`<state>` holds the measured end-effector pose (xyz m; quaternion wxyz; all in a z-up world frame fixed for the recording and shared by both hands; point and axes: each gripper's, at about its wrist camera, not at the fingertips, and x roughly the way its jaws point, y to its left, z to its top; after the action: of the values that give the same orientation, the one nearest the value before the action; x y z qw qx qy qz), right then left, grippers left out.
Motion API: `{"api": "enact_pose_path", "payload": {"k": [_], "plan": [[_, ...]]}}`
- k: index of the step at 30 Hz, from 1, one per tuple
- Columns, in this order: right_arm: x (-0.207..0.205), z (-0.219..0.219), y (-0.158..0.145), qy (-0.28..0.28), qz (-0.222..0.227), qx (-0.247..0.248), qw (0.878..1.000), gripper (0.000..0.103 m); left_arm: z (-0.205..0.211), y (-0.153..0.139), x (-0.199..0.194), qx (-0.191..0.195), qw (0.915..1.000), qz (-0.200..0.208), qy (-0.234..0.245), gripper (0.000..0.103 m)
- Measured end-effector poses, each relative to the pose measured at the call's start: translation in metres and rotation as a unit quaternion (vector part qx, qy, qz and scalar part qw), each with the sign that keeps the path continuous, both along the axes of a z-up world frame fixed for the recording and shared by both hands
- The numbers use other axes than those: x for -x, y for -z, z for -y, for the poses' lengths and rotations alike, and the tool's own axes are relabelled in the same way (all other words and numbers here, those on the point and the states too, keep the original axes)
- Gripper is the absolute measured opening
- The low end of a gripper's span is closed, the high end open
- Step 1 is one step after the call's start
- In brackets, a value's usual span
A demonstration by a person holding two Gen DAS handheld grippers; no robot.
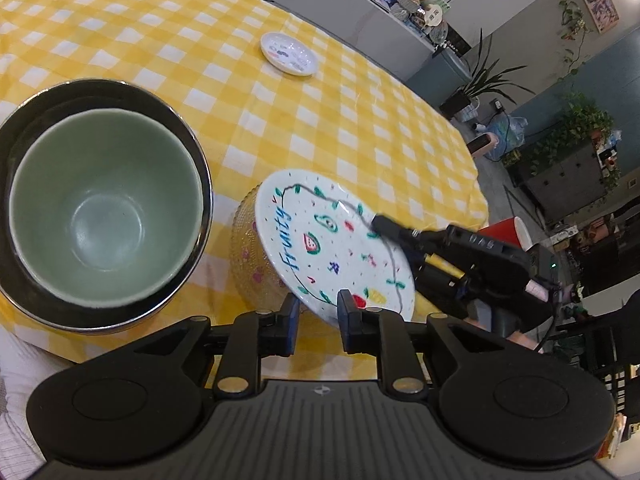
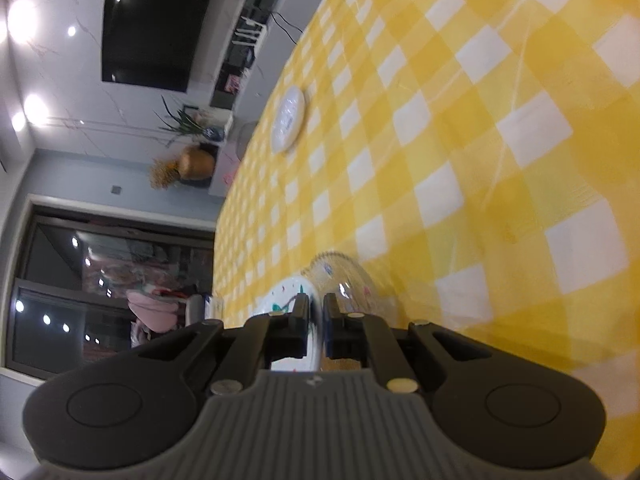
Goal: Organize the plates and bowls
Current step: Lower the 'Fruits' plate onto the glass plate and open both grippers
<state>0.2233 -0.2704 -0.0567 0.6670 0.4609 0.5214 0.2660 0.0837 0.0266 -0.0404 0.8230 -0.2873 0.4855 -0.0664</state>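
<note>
A white "Fruity" plate (image 1: 328, 240) with fruit drawings is tilted above a clear glass bowl with pink dots (image 1: 250, 256). My right gripper (image 2: 316, 312) is shut on the plate's rim (image 2: 286, 300); it shows in the left wrist view (image 1: 384, 226) at the plate's right edge. My left gripper (image 1: 318, 310) straddles the plate's near rim with its jaws a little apart. A green bowl (image 1: 104, 204) sits inside a steel bowl (image 1: 200, 160) at the left. A small white plate (image 1: 289, 53) lies far back; it also shows in the right wrist view (image 2: 288, 118).
The table has a yellow and white checked cloth (image 1: 360, 120). Its right edge drops off toward a red cup (image 1: 510, 230) and dark furniture. A counter with boxes and plants stands behind the table.
</note>
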Motion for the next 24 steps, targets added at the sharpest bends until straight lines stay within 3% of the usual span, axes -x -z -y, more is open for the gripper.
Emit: {"api": "enact_pose_path", "payload": {"k": [10, 11, 13, 18, 24], "plan": [[-0.007, -0.017, -0.003, -0.002, 0.037, 0.06, 0.998, 0.009, 0.01, 0.018, -0.004, 0.004, 0.999, -0.045, -0.002, 0.024], [-0.007, -0.021, -0.003, -0.001, 0.04, 0.067, 0.997, 0.009, 0.012, 0.019, -0.005, -0.002, 0.9987, -0.051, 0.002, 0.02], [-0.007, -0.025, -0.003, -0.001, 0.044, 0.065, 0.997, 0.015, 0.016, 0.019, -0.004, 0.006, 0.9993, -0.032, 0.015, 0.015], [-0.004, -0.036, -0.006, -0.007, 0.07, 0.093, 0.993, 0.013, 0.024, 0.016, -0.006, -0.011, 0.9993, -0.026, 0.023, 0.015], [-0.003, -0.037, -0.002, 0.001, 0.068, 0.09, 0.994, 0.012, 0.022, 0.021, -0.004, -0.029, 0.9987, -0.037, 0.02, 0.015]]}}
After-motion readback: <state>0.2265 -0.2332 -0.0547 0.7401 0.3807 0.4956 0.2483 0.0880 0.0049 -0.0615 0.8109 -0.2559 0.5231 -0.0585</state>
